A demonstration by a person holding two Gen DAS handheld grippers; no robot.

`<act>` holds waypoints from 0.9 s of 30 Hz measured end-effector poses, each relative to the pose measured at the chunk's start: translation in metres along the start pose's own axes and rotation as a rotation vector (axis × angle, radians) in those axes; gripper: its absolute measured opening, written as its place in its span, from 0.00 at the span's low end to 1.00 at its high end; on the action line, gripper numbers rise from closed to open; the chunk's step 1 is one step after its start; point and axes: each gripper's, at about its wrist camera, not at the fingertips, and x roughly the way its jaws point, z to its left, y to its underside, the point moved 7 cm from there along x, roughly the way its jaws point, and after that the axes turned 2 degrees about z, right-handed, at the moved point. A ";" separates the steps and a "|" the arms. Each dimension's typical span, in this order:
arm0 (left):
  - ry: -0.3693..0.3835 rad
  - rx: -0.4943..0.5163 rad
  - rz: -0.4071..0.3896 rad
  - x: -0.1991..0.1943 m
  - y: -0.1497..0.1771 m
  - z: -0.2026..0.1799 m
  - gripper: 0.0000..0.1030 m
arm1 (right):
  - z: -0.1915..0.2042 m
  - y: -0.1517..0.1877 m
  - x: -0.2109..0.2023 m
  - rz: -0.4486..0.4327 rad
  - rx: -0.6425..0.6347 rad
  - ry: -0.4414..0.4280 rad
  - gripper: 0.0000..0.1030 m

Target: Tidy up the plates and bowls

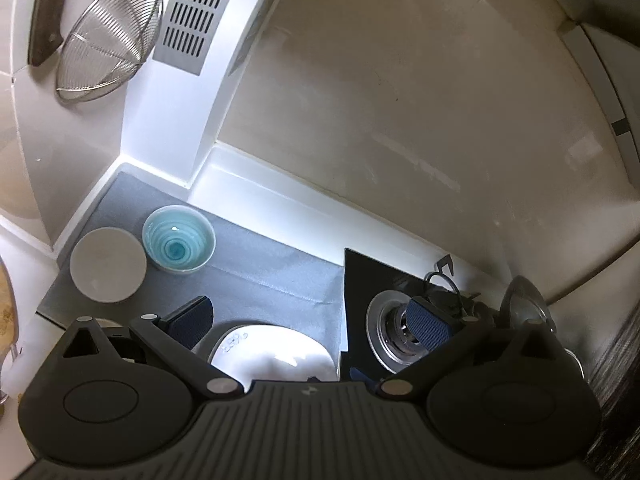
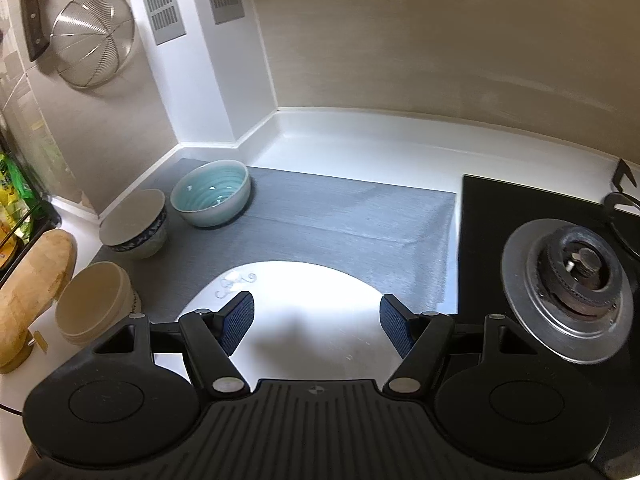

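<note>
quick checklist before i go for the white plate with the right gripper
1. Right gripper open: ok, jaws spread wide, nothing held.
2. Lined up with the white plate: ok, plate lies between the fingers on the grey mat.
3. Plate free of other dishes: ok, teal bowl, patterned bowl and beige bowl all sit apart from it.
4. Left gripper out of the way: cannot tell; it is open over the plate's edge and the stove burner.
5. Fingers low enough to catch the rim: cannot tell.
</note>
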 end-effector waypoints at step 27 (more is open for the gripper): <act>-0.431 -0.241 0.112 0.039 0.082 0.248 1.00 | 0.122 -0.038 0.061 0.044 -0.103 -0.287 0.73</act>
